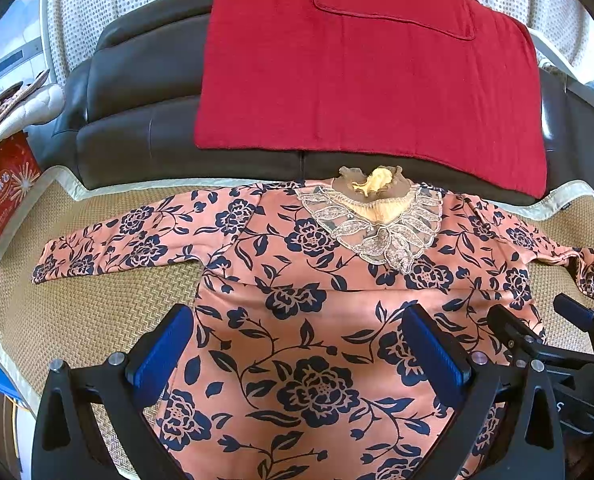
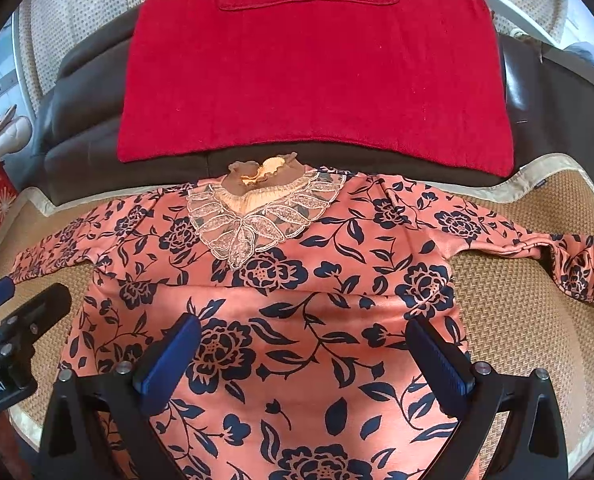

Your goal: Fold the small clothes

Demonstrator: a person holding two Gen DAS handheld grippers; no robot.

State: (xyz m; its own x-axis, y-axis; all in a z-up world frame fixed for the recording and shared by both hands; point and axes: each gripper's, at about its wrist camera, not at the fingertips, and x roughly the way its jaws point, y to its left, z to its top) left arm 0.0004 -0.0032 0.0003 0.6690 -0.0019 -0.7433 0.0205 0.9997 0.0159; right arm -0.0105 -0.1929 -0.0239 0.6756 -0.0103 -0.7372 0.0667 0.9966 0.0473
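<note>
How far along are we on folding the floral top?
Done: floral top lies spread flat on the woven mat, both sleeves out. In hand: nothing; left gripper and right gripper hover open over its body. Left: every fold. Folded red cloth lies behind.

The left gripper [image 2: 17, 320], seen at the right-wrist view's left edge, carries white lettering, cut off, reading "Robot.AI". The red box [image 1: 5, 192] bears printed characters beside a firework pattern, too blurred to read.
</note>
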